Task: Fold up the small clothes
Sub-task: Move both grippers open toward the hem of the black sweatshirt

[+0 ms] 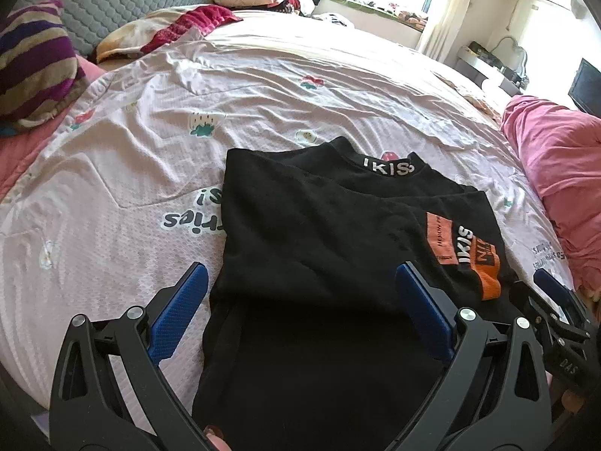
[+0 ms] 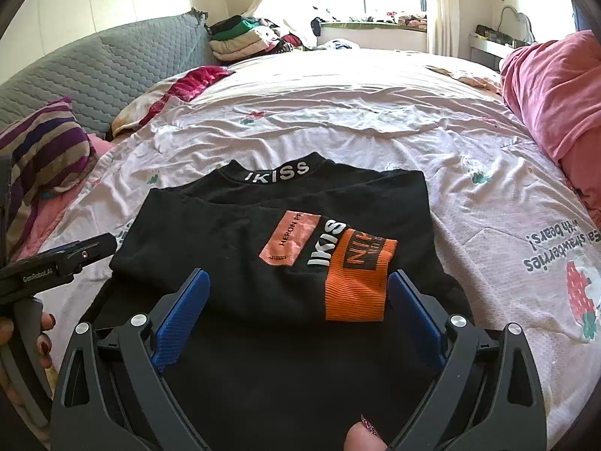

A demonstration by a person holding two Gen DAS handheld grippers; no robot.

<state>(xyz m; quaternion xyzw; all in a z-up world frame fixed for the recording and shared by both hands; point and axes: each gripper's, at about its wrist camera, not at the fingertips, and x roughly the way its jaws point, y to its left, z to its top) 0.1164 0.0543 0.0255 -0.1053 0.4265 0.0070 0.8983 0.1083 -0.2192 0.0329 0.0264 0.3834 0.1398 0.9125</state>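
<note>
Left gripper (image 1: 300, 293) and right gripper (image 2: 300, 293) are tilting down over the black shirt (image 1: 311, 233), jaws spread, gripping nothing; pale bedsheet (image 1: 263, 105) is lying clear beyond its collar.

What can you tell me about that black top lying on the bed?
The black top is soft knit, partly folded, lying flat on the pale printed bedspread. Its collar reads IKISS in white. A sleeve folded across the front ends in an orange ribbed cuff, beside a salmon patch. Nothing grips it.
</note>
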